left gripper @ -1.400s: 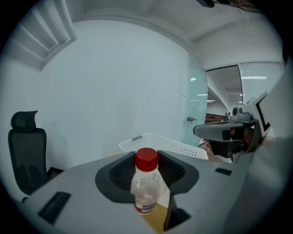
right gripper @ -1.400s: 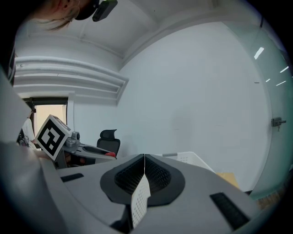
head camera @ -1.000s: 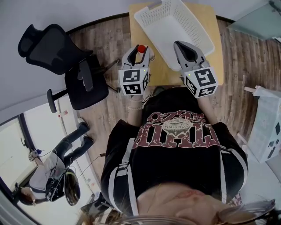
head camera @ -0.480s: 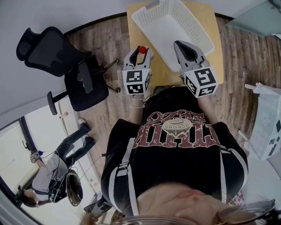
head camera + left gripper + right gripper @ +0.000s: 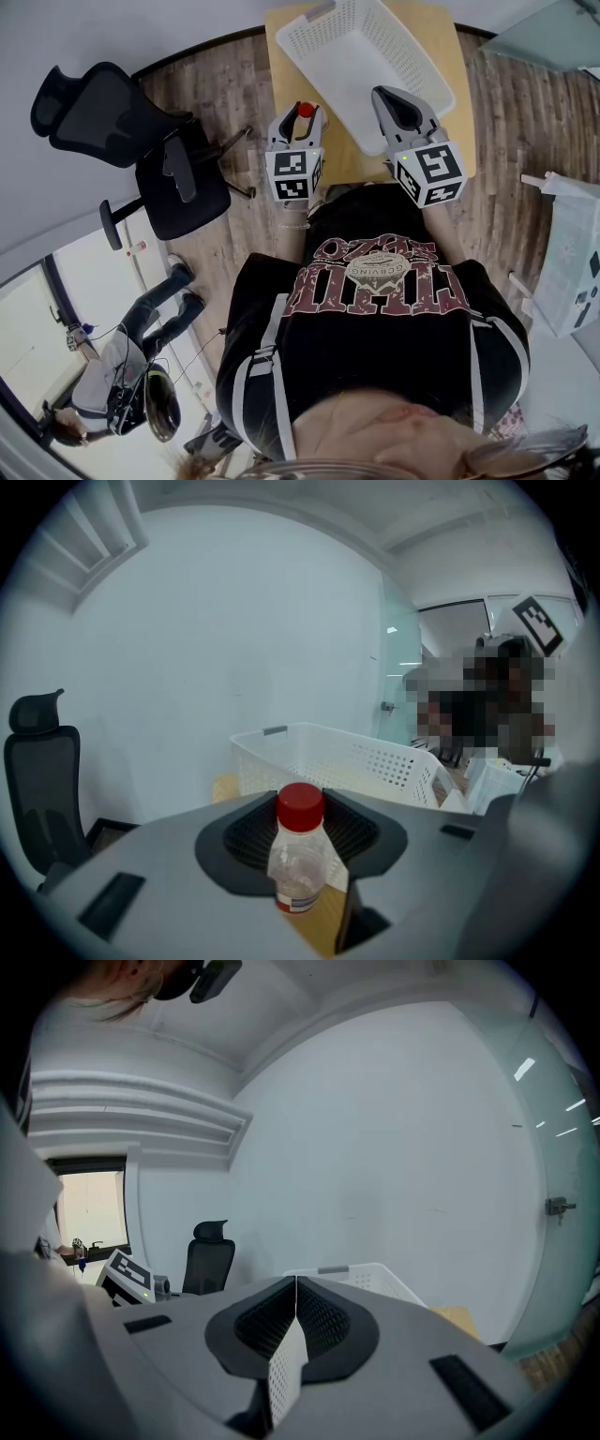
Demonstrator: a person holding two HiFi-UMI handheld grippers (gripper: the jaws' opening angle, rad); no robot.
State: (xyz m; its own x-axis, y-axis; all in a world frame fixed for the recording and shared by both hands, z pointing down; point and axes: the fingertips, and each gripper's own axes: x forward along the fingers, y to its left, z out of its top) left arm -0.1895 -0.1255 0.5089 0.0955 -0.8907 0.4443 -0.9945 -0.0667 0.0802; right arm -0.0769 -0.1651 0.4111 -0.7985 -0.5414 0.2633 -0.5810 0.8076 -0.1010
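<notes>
My left gripper (image 5: 298, 120) is shut on a small clear bottle with a red cap (image 5: 305, 110), held upright between the dark ribbed pads. In the left gripper view the bottle (image 5: 300, 860) fills the jaw gap, its cap level with the pads. Just beyond it stands a white perforated basket (image 5: 328, 761) on a wooden table (image 5: 349, 157). My right gripper (image 5: 389, 97) hovers at the basket's (image 5: 361, 56) near right edge. Its jaws are pressed together with nothing between them (image 5: 296, 1299).
A black office chair (image 5: 112, 112) stands left of the table, and shows in both gripper views (image 5: 36, 780) (image 5: 208, 1252). A white unit (image 5: 572, 262) sits at the far right. Another person (image 5: 122, 375) is at the lower left. White wall lies behind the basket.
The left gripper with the bottle has swung toward the basket, which now looms larger and more central in its view. The right gripper stays shut and nearly still.
</notes>
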